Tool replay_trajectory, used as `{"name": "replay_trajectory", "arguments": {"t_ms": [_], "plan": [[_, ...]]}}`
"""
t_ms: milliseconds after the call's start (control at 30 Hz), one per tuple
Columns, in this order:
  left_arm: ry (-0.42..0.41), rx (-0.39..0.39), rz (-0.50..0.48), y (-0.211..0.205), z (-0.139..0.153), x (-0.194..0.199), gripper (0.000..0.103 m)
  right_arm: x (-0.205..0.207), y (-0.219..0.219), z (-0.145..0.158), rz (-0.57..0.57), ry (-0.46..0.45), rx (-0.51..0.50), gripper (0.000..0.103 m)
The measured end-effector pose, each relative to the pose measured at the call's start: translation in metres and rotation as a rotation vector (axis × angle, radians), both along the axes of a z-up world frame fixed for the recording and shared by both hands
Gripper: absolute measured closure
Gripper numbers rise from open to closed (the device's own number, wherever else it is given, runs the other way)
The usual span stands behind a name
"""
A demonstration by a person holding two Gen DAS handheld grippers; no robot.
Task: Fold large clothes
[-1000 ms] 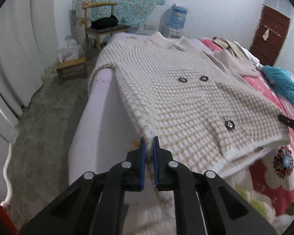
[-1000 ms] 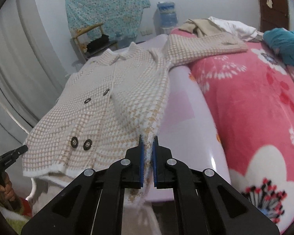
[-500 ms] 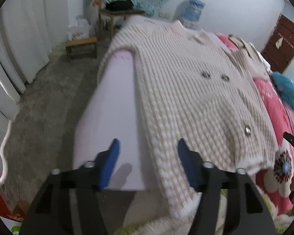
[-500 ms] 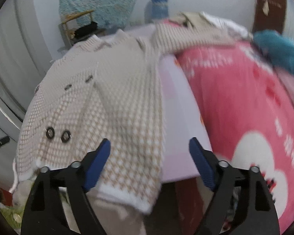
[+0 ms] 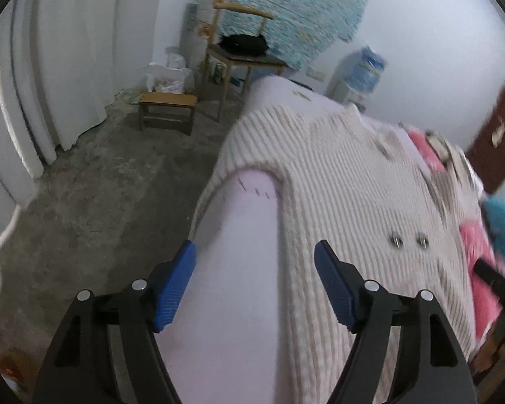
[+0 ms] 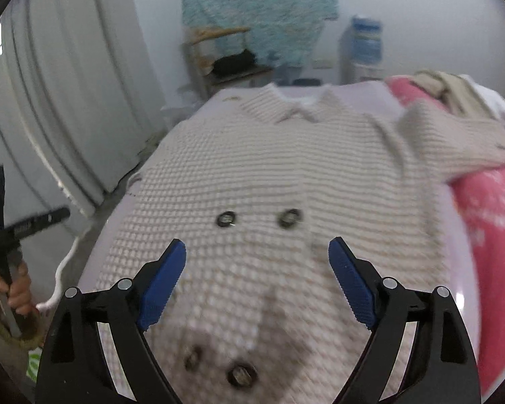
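The checked cardigan (image 6: 286,175) lies spread flat, buttons up, on the lilac sheet (image 5: 239,269) of the bed, and the right wrist view alone takes in its whole front: collar at the far end, two pairs of dark buttons (image 6: 289,218), one sleeve stretched onto the pink flowered blanket (image 6: 488,208) beside it. The right gripper (image 6: 256,262) hangs over the cardigan's lower front, jaws wide and empty. The left wrist view instead shows the cardigan's side edge, bare sheet and concrete floor (image 5: 94,188) beyond it with a wooden chair (image 5: 242,54) and stool (image 5: 166,107), the left gripper (image 5: 254,262) over the sheet with jaws opening, nothing between them.
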State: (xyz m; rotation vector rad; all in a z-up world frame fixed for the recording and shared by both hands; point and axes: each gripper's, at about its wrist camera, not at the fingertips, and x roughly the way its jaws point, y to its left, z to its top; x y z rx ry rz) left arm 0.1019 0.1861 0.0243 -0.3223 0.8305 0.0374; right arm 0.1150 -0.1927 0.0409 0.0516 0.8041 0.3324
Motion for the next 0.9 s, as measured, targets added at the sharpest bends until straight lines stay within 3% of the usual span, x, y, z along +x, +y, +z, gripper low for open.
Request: {"name": "replay_trajectory", "arguments": {"t_ms": [100, 233, 467, 733, 900], "plan": [[0.010, -0.080, 0.038, 0.021, -0.006, 0.023, 0.032, 0.023, 0.023, -0.015, 0.045, 0.030, -0.017, 0.021], [0.045, -0.198, 0.064, 0.046, -0.023, 0.057, 0.032, 0.048, 0.052, -0.040, 0.085, 0.083, -0.027, 0.032], [0.234, -0.682, 0.120, 0.094, -0.103, 0.110, 0.030, 0.064, 0.067, -0.067, 0.099, 0.143, -0.068, 0.035], [0.287, -1.123, 0.277, 0.128, -0.186, 0.122, 0.025, 0.068, 0.071, -0.070, 0.088, 0.156, -0.082, 0.033], [0.308, -1.343, 0.368, 0.146, -0.235, 0.127, 0.025, 0.072, 0.076, -0.069, 0.073, 0.165, -0.082, 0.033]]}}
